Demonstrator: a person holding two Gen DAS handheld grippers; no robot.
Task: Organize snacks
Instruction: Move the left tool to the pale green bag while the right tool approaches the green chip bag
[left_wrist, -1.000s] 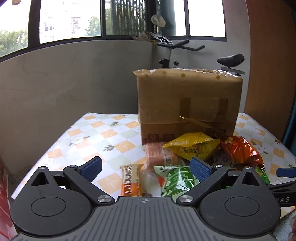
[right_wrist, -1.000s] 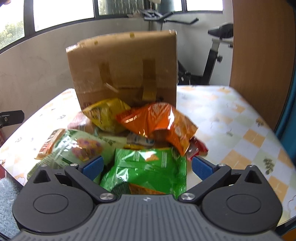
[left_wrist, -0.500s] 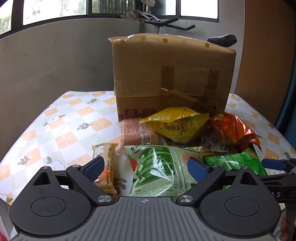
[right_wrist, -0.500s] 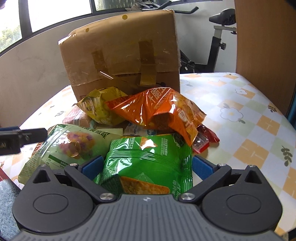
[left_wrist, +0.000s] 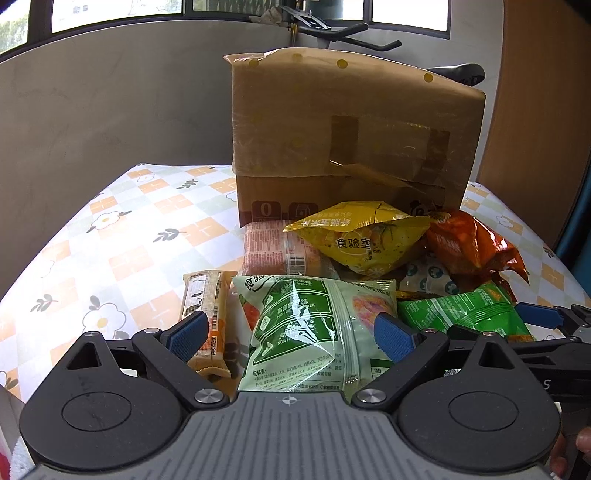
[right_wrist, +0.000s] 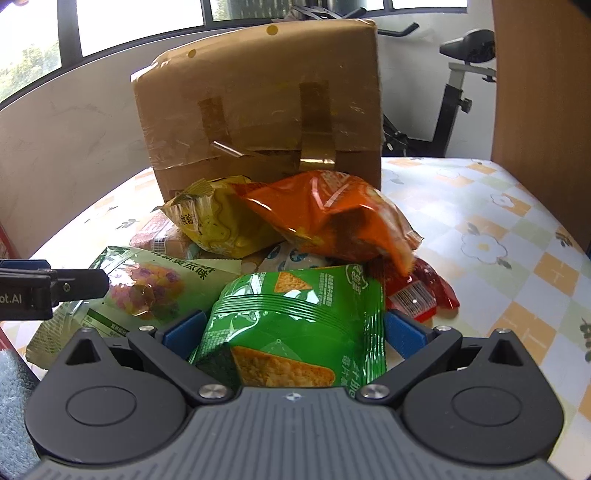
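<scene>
A pile of snack bags lies in front of a taped cardboard box (left_wrist: 351, 147). My left gripper (left_wrist: 291, 334) is open around a pale green bag (left_wrist: 303, 325), its blue pads beside the bag's edges. My right gripper (right_wrist: 293, 332) is open around a bright green chip bag (right_wrist: 295, 321), which also shows in the left wrist view (left_wrist: 458, 314). Behind lie a yellow bag (left_wrist: 358, 240), an orange bag (right_wrist: 332, 218), a pink packet (left_wrist: 273, 251), a red packet (right_wrist: 417, 291) and an orange-white bar (left_wrist: 207, 314).
The table (left_wrist: 122, 236) has a checked flower cloth, bare at left and right (right_wrist: 498, 258). An exercise bike (right_wrist: 461, 92) stands behind the box. A wooden panel (right_wrist: 543, 92) rises at the right. The left gripper's finger shows in the right wrist view (right_wrist: 55, 288).
Both grippers have moved forward and down onto the pile. The pale green bag now lies between the left pads and the bright green bag between the right pads.
</scene>
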